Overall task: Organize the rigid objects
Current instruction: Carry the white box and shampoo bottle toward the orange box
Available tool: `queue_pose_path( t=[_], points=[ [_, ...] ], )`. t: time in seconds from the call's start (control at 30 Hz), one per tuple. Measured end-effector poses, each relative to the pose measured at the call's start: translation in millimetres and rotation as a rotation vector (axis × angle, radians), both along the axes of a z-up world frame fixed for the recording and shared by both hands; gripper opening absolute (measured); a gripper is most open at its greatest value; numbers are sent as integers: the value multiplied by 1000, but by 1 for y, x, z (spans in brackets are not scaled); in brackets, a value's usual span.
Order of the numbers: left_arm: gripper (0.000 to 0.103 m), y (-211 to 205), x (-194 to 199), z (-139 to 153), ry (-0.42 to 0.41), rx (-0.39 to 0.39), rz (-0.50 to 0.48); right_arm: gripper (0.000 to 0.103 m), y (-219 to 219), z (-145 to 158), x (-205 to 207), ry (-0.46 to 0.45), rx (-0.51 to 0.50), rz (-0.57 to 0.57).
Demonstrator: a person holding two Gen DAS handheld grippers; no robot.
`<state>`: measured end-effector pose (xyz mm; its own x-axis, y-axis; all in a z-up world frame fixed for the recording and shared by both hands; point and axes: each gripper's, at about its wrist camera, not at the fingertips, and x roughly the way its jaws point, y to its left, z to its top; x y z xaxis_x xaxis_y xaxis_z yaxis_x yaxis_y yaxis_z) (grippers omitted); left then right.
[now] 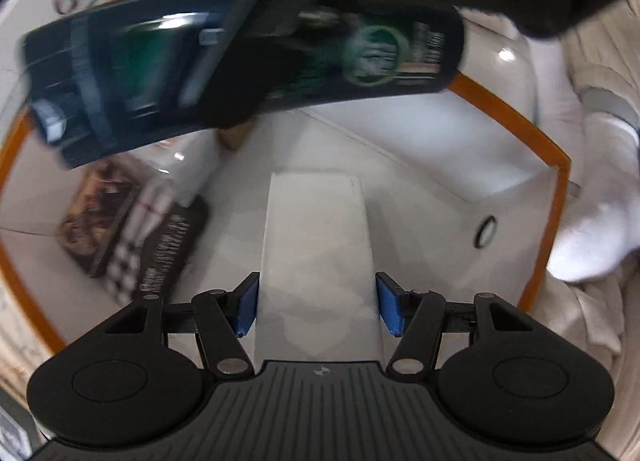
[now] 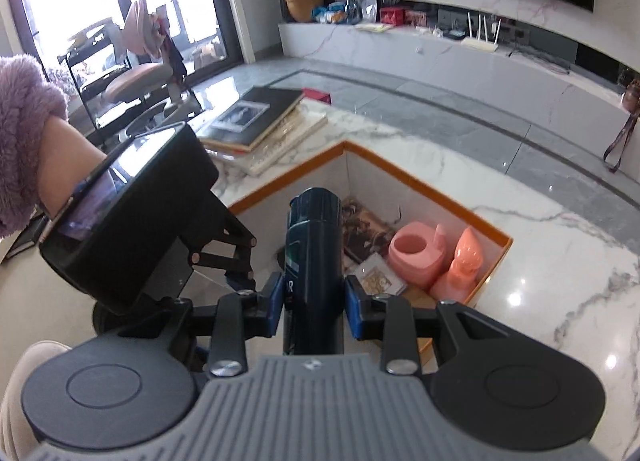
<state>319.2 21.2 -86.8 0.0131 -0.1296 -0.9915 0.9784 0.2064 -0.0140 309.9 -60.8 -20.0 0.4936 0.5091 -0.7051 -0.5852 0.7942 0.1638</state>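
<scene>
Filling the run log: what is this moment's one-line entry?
right tool: shut on dark bottle | left tool: around white box | both above orange-rimmed bin

Right gripper [image 2: 314,307]: blue pads closed against both sides of a dark blue cylindrical can [image 2: 314,257], which was held pointing forward over an orange-rimmed recessed bin [image 2: 416,185] set in a white marble counter [image 2: 540,229]. Left gripper [image 2: 132,217]: seen at left beside the can, carried by a hand in a purple fleece sleeve [image 2: 24,133]. Bin contents: pink cup [image 2: 416,257], pink figurine [image 2: 460,265], brown printed box [image 2: 368,229]. Stacked books [image 2: 264,121] were noted on the counter beyond.
</scene>
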Motion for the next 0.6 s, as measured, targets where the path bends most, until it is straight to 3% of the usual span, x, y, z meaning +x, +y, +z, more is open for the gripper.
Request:
queue_pose_path(
  t=[0.17,0.3,0.47,0.6],
  points=[
    [68,4,4,-20,58,15,47,33,14,-7,14,6,-43,27],
    [70,10,6,-17,69,-59,117,33,24,-19,24,28,-91,57],
    [71,10,10,-12,96,-168,231,32,24,-30,31,28,-122,16],
    [64,11,14,-23,104,-193,318,32,23,-30,33,12,-135,6]
  ],
)
